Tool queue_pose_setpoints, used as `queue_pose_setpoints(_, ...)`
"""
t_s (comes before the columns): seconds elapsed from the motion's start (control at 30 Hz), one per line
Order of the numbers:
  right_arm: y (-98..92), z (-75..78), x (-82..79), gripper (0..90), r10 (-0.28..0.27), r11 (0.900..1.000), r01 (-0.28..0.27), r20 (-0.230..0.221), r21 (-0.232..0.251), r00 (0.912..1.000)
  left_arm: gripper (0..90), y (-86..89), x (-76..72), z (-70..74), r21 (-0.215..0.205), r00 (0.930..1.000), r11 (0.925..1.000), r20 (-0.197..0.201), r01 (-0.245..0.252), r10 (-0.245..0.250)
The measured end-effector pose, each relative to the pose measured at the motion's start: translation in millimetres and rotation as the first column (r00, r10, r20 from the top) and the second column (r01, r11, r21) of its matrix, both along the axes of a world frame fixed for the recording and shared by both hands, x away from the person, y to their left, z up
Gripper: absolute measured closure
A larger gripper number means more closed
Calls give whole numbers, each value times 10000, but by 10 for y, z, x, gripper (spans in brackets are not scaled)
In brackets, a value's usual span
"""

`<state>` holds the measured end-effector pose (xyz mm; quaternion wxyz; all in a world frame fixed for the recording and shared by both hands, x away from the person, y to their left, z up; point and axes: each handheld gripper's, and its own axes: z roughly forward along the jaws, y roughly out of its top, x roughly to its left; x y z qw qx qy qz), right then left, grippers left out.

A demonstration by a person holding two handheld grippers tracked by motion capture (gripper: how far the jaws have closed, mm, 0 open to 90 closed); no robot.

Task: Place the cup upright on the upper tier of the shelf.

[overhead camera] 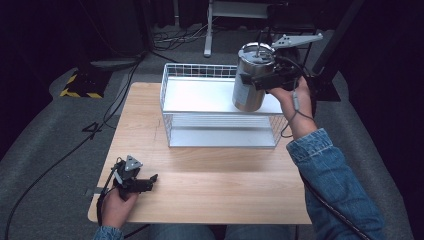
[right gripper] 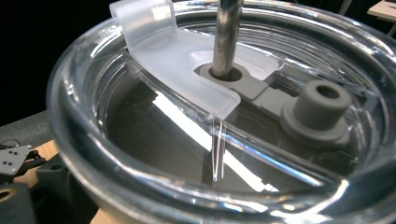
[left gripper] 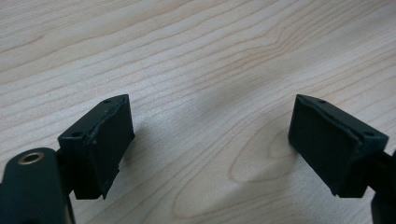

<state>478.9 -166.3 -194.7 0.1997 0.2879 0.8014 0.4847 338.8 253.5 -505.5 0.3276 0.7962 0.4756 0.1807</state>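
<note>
Your right gripper (overhead camera: 260, 80) is clamped on the steel tumbler (overhead camera: 251, 80), holding it in the air over the right end of the white wire basket (overhead camera: 172, 102), straw (right gripper: 227, 35) poking up through its clear lid (right gripper: 154, 154). Down at the near left corner of the wooden table (overhead camera: 215, 180), your left gripper (overhead camera: 146, 183) rests with its jaws spread wide on nothing.

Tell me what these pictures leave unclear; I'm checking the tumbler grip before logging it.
- Right hand-held gripper pads: right gripper view, behind the tumbler lid.
- Tumbler base against the wire basket: high view cannot show whether it touches.
- Straw top: right gripper view, cut off by the top edge.
</note>
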Motion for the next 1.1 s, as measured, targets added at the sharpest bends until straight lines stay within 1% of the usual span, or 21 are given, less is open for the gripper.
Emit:
queue_pose_setpoints(0.03, 52, 3, 48, 37, 6, 10000, -6, 14, -47, 10000, 147, 1, 2, 0, 27, 10000, 10000, 37, 1, -1)
queue_pose_setpoints(0.07, 52, 3, 48, 37, 6, 10000, -6, 14, -47, 10000, 147, 1, 2, 0, 27, 10000, 10000, 37, 1, -1)
queue_pose_setpoints(0.1, 98, 1, 91, 37, -4, 10000, 4, -13, -33, 10000, 147, -2, 2, -2, -20, 10000, 10000, 31, -31, 31)
queue_pose_setpoints(0.13, 118, -3, 113, 37, 2, 10000, -2, -18, -15, 10000, 147, 3, 6, 0, 46, 10000, 10000, 56, 20, -20)
queue_pose_setpoints(0.2, 138, -8, 134, 37, 7, 10000, -7, -36, 9, 10000, 147, 1, 5, -1, 13, 10000, 10000, 45, 7, -7)
queue_pose_setpoints(0.27, 176, -24, 175, 37, 9, 10000, -8, -86, 59, 10000, 147, 1, 6, 0, 6, 10000, 10000, 32, 14, -14)
queue_pose_setpoints(0.37, 256, -64, 257, 37, 5, 10000, -5, -144, 0, 9999, 147, 1, 6, 0, 16, 10000, 10000, 40, 10, -10)
queue_pose_setpoints(0.5, 313, -83, 308, 36, 4, 10000, -5, -138, -70, 9999, 147, 2, 8, 0, 13, 10000, 10000, 38, 16, -16)
queue_pose_setpoints(0.77, 429, -159, 393, 36, 40, 10000, -38, -244, 55, 9997, 147, 2, 8, 0, 7, 10000, 10000, 28, 12, -12)
queue_pose_setpoints(1.1, 497, -265, 433, 36, 74, 10000, -75, -393, -2, 9992, 147, 2, 8, 0, 16, 10000, 10000, 30, 11, -11)
